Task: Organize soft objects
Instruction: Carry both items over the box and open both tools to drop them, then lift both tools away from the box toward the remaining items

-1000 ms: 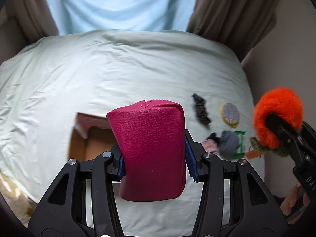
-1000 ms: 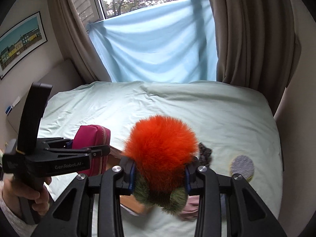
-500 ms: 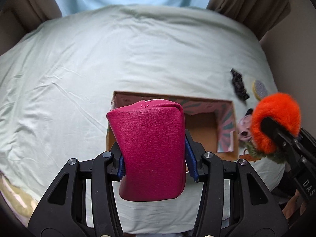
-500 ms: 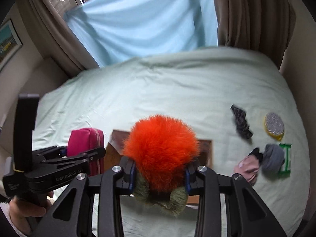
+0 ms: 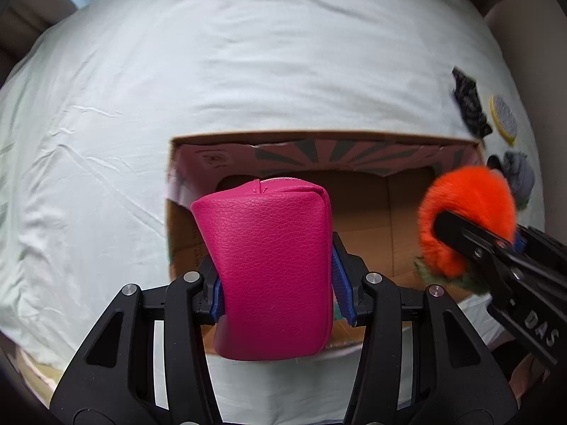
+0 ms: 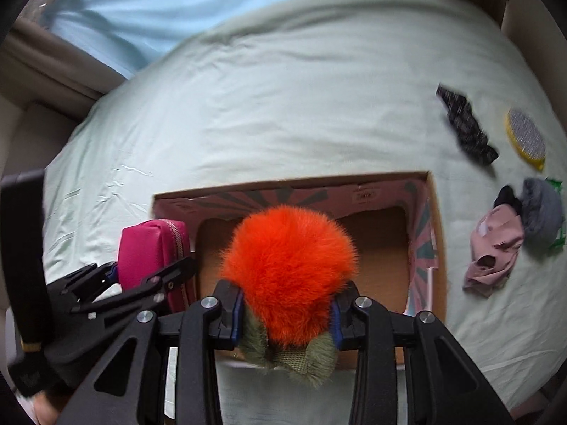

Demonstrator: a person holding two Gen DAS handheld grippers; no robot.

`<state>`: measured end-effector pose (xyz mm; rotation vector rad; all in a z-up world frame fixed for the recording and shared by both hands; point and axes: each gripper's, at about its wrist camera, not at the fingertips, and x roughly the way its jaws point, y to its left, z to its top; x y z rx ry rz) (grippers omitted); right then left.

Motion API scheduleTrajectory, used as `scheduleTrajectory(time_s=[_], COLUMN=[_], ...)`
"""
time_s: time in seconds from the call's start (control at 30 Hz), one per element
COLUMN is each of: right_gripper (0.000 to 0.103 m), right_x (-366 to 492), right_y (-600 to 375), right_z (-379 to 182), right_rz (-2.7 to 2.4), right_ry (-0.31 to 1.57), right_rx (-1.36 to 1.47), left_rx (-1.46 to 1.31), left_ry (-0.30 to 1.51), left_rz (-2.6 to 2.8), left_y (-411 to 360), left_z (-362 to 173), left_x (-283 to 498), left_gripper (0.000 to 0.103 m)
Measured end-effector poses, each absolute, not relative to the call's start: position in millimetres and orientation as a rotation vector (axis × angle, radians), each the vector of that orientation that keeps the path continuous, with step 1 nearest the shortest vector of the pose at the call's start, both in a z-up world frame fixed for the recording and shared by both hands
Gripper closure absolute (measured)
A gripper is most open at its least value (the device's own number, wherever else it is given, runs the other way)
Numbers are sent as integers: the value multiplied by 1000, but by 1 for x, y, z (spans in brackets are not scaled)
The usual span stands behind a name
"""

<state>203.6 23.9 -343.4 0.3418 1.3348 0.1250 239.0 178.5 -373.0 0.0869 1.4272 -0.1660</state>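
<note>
My left gripper (image 5: 274, 288) is shut on a magenta zip pouch (image 5: 265, 269), held above the left end of an open cardboard box (image 5: 372, 212) lying on the bed. My right gripper (image 6: 286, 315) is shut on a fluffy orange toy with green leaves (image 6: 287, 265), hanging over the box's middle (image 6: 375, 244). In the right wrist view the pouch (image 6: 152, 251) and the left gripper (image 6: 141, 283) show at the left. From the left wrist view the orange toy (image 5: 467, 219) sits at the right in the right gripper (image 5: 478, 244).
To the right of the box on the pale green sheet (image 6: 283, 106) lie a black patterned cloth (image 6: 464, 127), a round yellow-rimmed pad (image 6: 526, 138), a grey furry item (image 6: 542, 212) and a pink cloth (image 6: 494, 251). Blue curtain and drapes stand beyond the bed.
Both grippers have come down and tilted toward the bed, each keeping its object. The box has grown large and now lies right under the pouch and the orange toy.
</note>
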Motion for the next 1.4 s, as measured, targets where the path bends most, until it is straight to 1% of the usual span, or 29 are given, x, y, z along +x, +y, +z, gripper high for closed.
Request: scheduleTrajectory(time_s=[0.2, 0.23, 0.27, 0.3, 0.33, 0.37, 0.4, 0.67, 0.87, 1.07, 1.4], right_gripper=[69, 69, 66, 57, 39, 24, 0, 0, 0, 0, 0], right_x=[224, 226, 228, 231, 234, 236, 238, 238, 231, 218, 172], right_y=[17, 17, 17, 17, 17, 18, 18, 13, 12, 18, 23], right_z=[-379, -382, -385, -389, -392, -395, -398, -402, -390, -354, -266], right_rz=[99, 97, 96, 93, 83, 76, 84, 94, 99, 109, 113], right_ry=[1429, 1433, 1436, 1443, 1450, 1458, 1465, 1466, 1442, 1370, 1209], right_rx=[407, 406, 409, 409, 400, 389, 388, 355, 345, 308, 251], left_rx=[178, 194, 217, 230, 235, 229, 235, 237, 214, 187, 138], left_ry=[1458, 1453, 1447, 1442, 1434, 1418, 1419, 1430, 1401, 1327, 1186], left_rz=[-209, -210, -213, -216, -222, -233, -232, -219, -202, -194, -174], left_y=[163, 161, 159, 157, 156, 157, 158, 171, 179, 187, 211], left_z=[-398, -402, -405, -405, -405, -403, -403, -401, -383, -341, -256], left_x=[249, 250, 250, 250, 250, 250, 250, 248, 241, 225, 179], left_gripper=[58, 55, 44, 16, 1, 1, 0, 0, 0, 0, 0])
